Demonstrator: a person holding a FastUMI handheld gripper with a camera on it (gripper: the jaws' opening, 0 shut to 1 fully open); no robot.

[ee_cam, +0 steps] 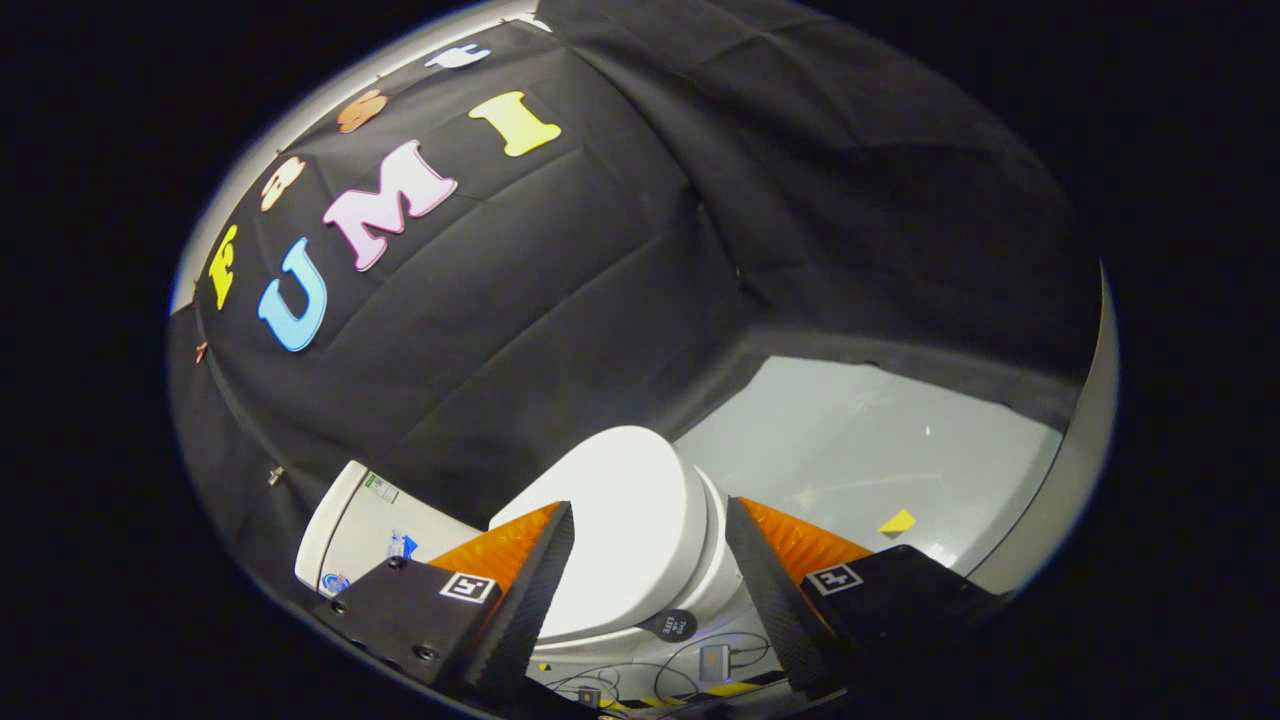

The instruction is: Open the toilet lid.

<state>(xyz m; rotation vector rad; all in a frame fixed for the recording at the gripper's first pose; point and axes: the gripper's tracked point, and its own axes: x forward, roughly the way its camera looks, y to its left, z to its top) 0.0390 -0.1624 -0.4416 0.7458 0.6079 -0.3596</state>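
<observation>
We are holding the tool (650, 560) spread, the closed lid (620, 530) between its fingers; we are judging it best to hook under the lid's front edge.

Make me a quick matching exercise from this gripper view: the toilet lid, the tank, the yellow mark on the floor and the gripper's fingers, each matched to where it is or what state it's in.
Things:
1. toilet lid
2. toilet tank
3. yellow mark
4. gripper

Places or states:
A. on the pale floor, beyond one finger
B. open, touching nothing
C. down and closed, seen between the two fingers
D. against the black cloth wall, behind the bowl

Pairs: 1-C, 2-D, 3-A, 4-B
</observation>
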